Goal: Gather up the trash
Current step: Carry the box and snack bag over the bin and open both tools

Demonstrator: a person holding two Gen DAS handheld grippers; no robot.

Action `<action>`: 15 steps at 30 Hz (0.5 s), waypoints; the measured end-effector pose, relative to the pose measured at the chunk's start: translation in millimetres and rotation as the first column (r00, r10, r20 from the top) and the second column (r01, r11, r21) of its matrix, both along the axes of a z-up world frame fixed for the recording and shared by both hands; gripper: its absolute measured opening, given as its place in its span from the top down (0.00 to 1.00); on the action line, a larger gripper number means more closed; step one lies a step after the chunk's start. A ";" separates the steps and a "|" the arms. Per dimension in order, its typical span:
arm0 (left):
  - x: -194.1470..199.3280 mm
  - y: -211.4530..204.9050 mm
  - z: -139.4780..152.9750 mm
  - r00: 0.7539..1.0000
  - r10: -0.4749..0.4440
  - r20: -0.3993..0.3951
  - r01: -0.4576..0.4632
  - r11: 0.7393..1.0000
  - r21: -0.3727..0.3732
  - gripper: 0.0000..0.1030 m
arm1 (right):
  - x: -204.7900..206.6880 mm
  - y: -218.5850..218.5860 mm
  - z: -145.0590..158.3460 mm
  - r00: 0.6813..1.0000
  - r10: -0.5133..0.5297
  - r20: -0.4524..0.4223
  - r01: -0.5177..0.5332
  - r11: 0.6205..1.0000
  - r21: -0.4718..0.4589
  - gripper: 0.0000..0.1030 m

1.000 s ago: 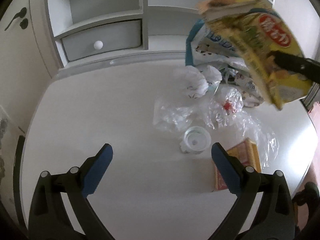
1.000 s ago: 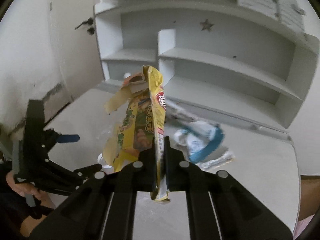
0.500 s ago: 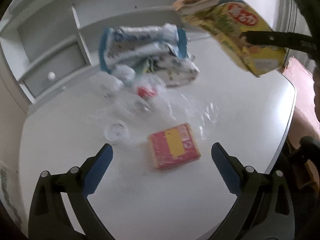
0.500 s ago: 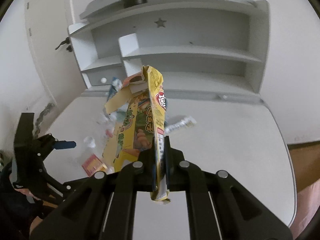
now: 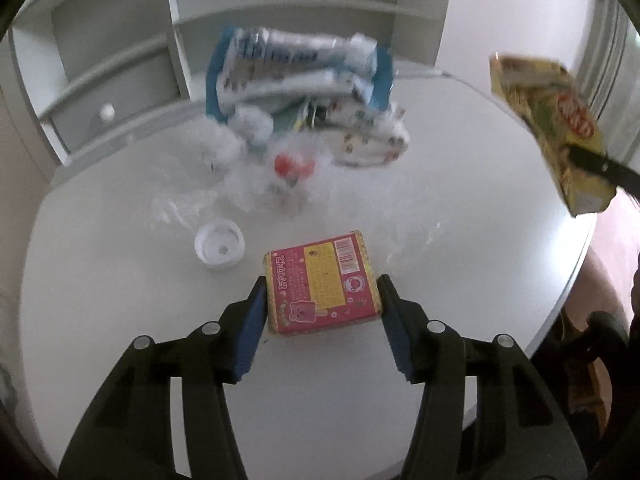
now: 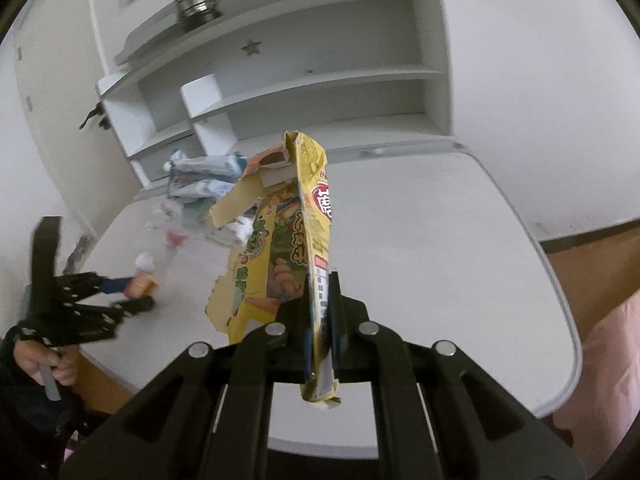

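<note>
left tongs: i see my left gripper (image 5: pixel 322 300) low over the white table (image 5: pixel 120 320); its jaws have just been closing and now the blue pads (image 5: pixel 252 324) touch both sides of the pink box (image 5: pixel 322 284), pinching it.
pink box: it lies flat on the table, near the front edge, between the pads.
right tongs: my right gripper (image 6: pixel 320 320) is pressed together on the lower end of the yellow snack box (image 6: pixel 288 240), which is torn open and held up in the air, off the table.
around: a white cap (image 5: pixel 219 246) sits just left of the pink box, apart from the left pad.
behind: clear plastic wrap (image 5: pixel 264 188) and a blue-white package (image 5: pixel 296 76) are piled near the shelf unit (image 5: pixel 120 60); blurred.
in the way: nothing lies between the pads and the pink box.
</note>
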State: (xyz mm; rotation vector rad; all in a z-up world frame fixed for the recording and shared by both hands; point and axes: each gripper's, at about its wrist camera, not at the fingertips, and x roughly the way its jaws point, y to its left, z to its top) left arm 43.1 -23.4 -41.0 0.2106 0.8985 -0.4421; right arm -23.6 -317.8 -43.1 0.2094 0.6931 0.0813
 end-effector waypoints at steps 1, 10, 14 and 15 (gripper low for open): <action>-2.3 -2.5 5.9 1.000 -0.003 0.018 0.003 1.000 0.004 0.48 | -4.7 -8.1 -1.4 1.000 -0.020 0.000 0.020 1.000 0.004 0.93; -7.3 -95.5 48.4 0.981 -0.142 0.130 0.147 0.989 -0.031 0.48 | -75.4 -116.5 -15.3 0.941 -0.337 -0.008 0.337 0.940 0.061 0.93; -22.5 -184.1 53.7 0.937 -0.322 0.135 0.334 0.939 -0.077 0.48 | -124.7 -165.0 -24.3 0.864 -0.502 -0.026 0.503 0.863 0.052 0.93; -29.4 -208.9 52.0 0.921 -0.367 0.132 0.379 0.921 -0.088 0.48 | -138.6 -178.1 -29.6 0.838 -0.545 -0.039 0.546 0.836 0.044 0.93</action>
